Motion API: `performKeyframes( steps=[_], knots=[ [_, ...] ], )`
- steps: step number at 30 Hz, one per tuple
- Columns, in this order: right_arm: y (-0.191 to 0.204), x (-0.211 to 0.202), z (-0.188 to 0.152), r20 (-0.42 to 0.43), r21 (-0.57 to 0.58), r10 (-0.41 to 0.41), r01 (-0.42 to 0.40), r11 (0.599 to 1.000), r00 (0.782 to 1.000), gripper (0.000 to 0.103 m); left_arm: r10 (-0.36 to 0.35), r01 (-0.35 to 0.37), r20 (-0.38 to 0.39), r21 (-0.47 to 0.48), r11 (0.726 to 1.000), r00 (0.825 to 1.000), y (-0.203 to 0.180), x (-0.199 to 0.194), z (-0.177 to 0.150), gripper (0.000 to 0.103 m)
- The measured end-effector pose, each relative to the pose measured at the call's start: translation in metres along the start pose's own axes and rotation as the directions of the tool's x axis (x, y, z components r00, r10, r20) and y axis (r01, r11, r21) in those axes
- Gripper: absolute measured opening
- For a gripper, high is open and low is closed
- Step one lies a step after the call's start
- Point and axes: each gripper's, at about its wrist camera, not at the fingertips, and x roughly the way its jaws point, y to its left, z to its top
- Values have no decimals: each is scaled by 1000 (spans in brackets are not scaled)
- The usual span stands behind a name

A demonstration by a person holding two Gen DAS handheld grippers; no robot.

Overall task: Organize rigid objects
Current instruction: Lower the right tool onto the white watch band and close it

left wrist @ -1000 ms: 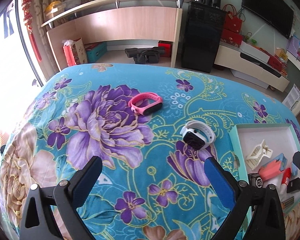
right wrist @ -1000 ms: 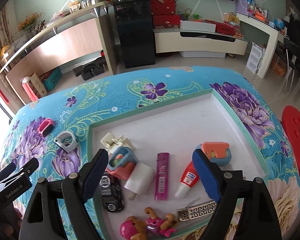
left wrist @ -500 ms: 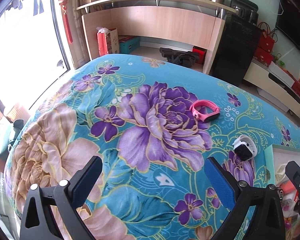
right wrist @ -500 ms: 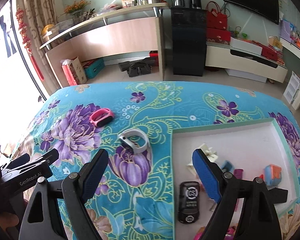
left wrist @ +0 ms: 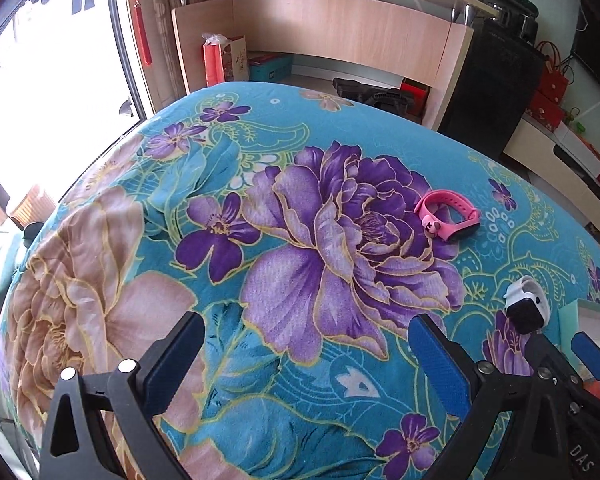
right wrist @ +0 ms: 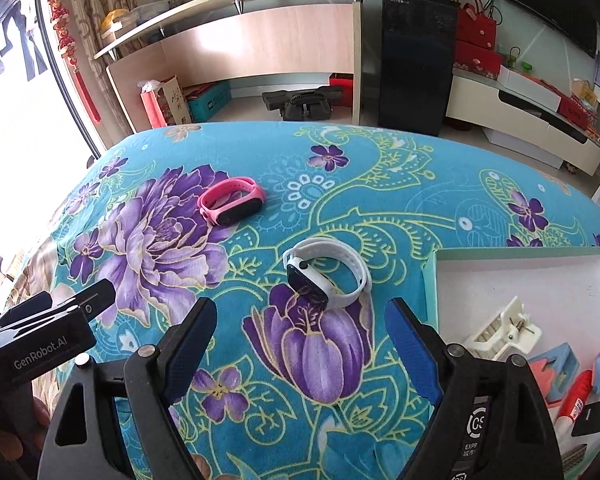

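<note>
- right tool (right wrist: 300,340): nearest the camera, its two blue-padded fingers spread wide and holding nothing, hovering over the flowered cloth (right wrist: 380,184) on the desk.
- left tool (left wrist: 306,354): also spread wide and empty, over a bare stretch of cloth to the left; it shows at the lower left edge of the right view too.
- white watch (right wrist: 326,272): lies on the cloth just ahead of the right tool, roughly centred between its fingers, dark face towards the camera, strap looped behind. the tool is not touching it.
- tray (right wrist: 516,254): to the right of the white watch, near but apart. it already holds a white clip (right wrist: 500,330), a red tube (right wrist: 576,396) and other small things.
- pink band (right wrist: 232,199): farther off and to the left on the cloth, well apart from the tray.
- judgement: the step in hand looks like the right tool's approach to the white watch. the next move calls for lowering and advancing until the fingers straddle the watch body, then pressing them together, lifting, and carrying it right into the tray. the pink band would be left for after.
</note>
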Motion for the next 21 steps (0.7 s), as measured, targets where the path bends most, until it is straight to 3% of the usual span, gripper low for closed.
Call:
performKeyframes(
  steps=[9,21],
  knots=[
    [-9,17,0,-43,32,11,-9,999,999,87,-71,71,-25,10,997,997,-14,18,-2,103],
    [-5,46,8,-86,22,-48,50,998,995,87,-79,78,-48,-17,997,996,-7,33,-4,103]
  ],
)
